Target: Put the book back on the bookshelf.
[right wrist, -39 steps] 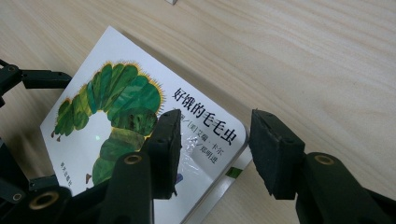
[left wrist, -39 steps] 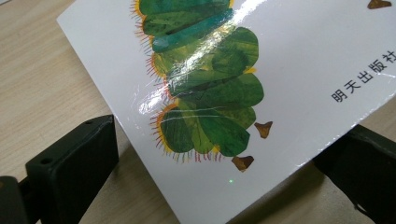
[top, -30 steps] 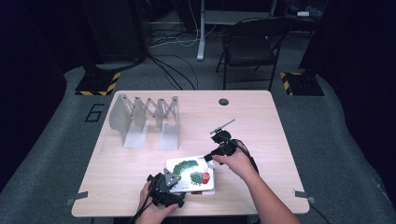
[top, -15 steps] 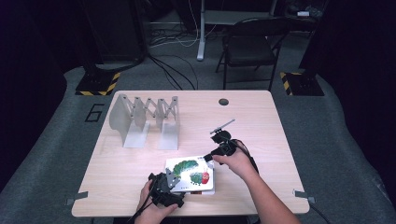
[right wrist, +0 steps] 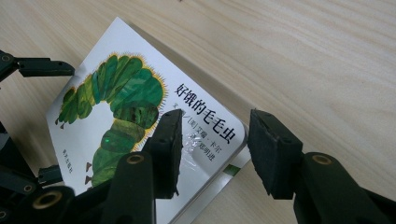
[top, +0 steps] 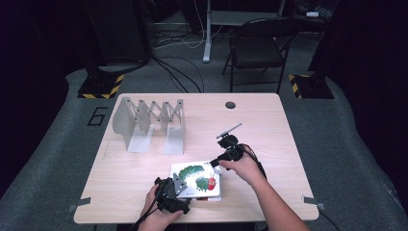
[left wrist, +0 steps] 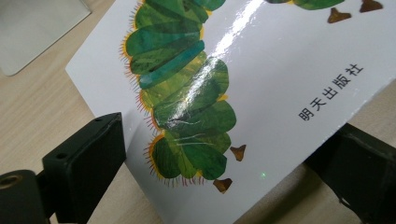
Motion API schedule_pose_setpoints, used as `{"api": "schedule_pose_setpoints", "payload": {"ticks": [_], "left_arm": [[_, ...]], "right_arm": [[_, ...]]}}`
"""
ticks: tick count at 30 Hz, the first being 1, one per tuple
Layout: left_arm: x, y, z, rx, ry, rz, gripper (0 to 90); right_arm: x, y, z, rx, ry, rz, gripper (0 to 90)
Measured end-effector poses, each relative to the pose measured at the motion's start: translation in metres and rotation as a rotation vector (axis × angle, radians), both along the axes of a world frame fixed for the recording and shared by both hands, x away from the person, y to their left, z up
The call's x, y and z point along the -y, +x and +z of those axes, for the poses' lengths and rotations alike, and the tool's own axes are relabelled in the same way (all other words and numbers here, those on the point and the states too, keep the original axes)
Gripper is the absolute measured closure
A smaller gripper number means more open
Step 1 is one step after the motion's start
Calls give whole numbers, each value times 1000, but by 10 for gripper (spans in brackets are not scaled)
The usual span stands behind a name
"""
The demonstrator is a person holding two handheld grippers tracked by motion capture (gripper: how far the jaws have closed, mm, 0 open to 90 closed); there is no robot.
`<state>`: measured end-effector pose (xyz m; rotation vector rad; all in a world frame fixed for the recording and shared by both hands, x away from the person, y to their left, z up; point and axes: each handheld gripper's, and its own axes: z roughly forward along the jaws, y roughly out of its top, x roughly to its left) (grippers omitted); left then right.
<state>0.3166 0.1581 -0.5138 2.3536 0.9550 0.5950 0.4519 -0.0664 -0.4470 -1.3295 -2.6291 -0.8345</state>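
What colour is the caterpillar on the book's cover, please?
Green caterpillar, white cover; clearest in the left gripper view.

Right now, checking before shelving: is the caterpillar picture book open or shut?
Shut: the caterpillar picture book lies flat on the table, front cover up, no pages spread.

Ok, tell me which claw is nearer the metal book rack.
Left. The left claw is at the book's near-left corner, more under the rack; the right claw sits farther right.

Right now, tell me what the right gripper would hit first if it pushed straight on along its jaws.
Probably the book: the right gripper stands open over its near corner, one jaw above the cover, the other beyond the edge over the table. Depth is unclear.
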Motion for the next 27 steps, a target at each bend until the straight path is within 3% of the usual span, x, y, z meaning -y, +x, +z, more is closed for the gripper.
{"api": "schedule_pose_setpoints", "payload": {"ticks": [8, 27], "left_arm": [[0, 0, 1, 5, 5, -28, 77], [-3, -4, -3, 34, -25, -25, 92]], "right_arm": [[0, 1, -1, 4, -2, 3, 552], [1, 3, -8, -21, 8, -7, 515]]}}
